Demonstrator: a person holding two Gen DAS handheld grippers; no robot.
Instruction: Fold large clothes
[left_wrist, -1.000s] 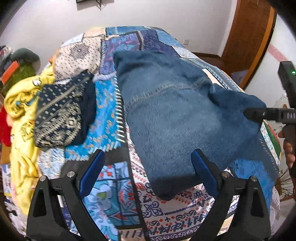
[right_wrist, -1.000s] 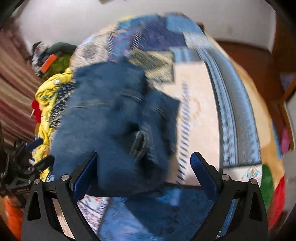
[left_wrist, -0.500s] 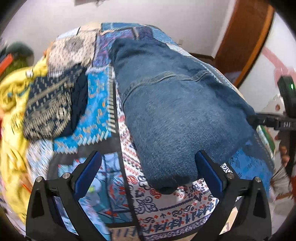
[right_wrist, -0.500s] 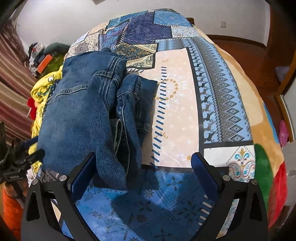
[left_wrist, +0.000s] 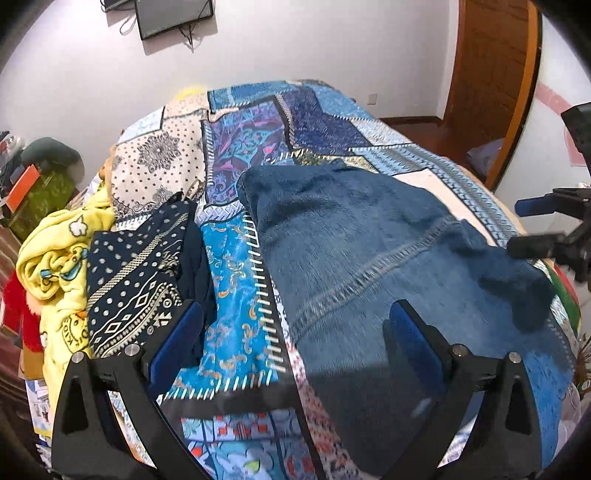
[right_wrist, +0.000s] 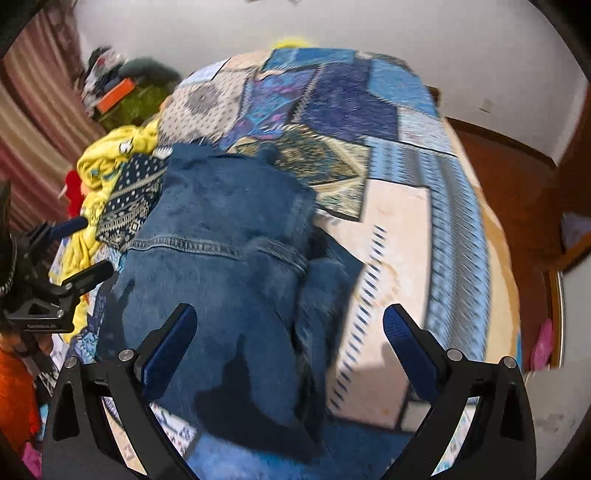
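A: Left wrist view is showing the bed (left_wrist: 229, 155) first, with its patchwork cover; the jeans (left_wrist: 369, 266) are lying folded on it, running from about twelve o'clock down to five.

B: So one garment is looking folded?

A: I'm judging so: the legs are doubled over the seat. The navy patterned cloth (left_wrist: 136, 269) at nine o'clock is lying folded too, while the yellow garment (left_wrist: 55, 258) beside it is sitting crumpled, so work is remaining.

B: And the tools?

A: The left tool (left_wrist: 295, 332) is hanging with its jaws wide apart, gripping nothing. The right tool (right_wrist: 288, 339) is standing apart too, empty above the denim.
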